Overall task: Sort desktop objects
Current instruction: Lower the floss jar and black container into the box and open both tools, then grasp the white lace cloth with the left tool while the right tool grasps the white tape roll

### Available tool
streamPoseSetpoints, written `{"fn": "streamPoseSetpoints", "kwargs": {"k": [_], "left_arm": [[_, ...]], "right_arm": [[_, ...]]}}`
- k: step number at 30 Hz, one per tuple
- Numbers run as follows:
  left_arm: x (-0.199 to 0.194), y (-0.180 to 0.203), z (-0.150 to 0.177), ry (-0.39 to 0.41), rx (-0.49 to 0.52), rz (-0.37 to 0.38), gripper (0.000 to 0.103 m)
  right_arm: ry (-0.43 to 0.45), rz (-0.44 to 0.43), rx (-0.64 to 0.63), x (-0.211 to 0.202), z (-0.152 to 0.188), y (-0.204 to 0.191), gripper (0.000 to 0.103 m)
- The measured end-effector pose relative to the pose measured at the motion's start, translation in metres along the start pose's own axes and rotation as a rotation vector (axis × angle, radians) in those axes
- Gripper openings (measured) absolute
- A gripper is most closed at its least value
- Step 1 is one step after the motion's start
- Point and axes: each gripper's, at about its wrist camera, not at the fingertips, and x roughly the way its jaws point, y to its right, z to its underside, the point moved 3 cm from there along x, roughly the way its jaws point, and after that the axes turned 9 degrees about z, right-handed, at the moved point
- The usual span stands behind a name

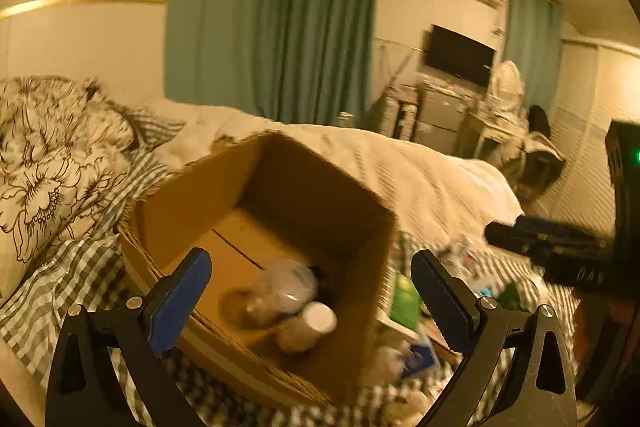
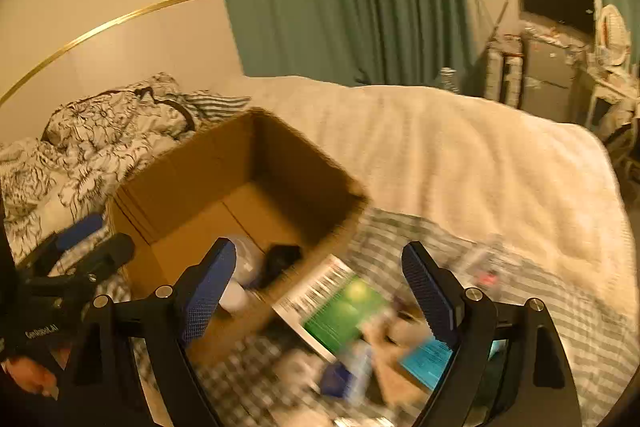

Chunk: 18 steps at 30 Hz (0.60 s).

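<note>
An open cardboard box point(image 1: 260, 195) stands on a bed. Inside it lie a blurred clear bottle point(image 1: 280, 291), a white-capped bottle point(image 1: 308, 327) and a small black thing point(image 2: 284, 255). My left gripper point(image 1: 312, 259) hangs open above the box's near side, with nothing between its blue pads. My right gripper point(image 2: 318, 251) is open too, above the box's right corner and a pile of loose items. In that pile are a green-and-white pack point(image 2: 344, 311) and a light blue pack point(image 2: 428, 359). The left gripper point(image 2: 96, 239) also shows at the left of the right wrist view.
The box and pile rest on a grey checked cloth point(image 2: 540, 307). A floral duvet point(image 1: 48, 163) lies to the left and a white blanket point(image 2: 460, 155) beyond. Green curtains point(image 1: 272, 27), a dark screen point(image 1: 460, 55) and cluttered furniture stand at the back. A hand point(image 2: 32, 375) shows at lower left.
</note>
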Motion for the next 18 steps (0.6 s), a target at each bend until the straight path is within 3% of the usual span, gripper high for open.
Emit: {"fn": "streamPoseSetpoints", "kwargs": {"k": [5,9,18], "left_arm": [[-0.008,0.046,0.029,-0.051,0.059,0.045,0.102],[-0.003,0.069,0.056,-0.098,0.062,0.048,0.102],[0.043,0.093,0.129,-0.224,0.041,0.059,0.102]], "right_arm": [[-0.003,0.109,0.030,-0.050,0.024,0.057,0.085],[-0.029,0.158,0.061,-0.066,0.046,0.096,0.085],[-0.095,0.218,0.136,-0.026,0.106,0.159,0.085]]}}
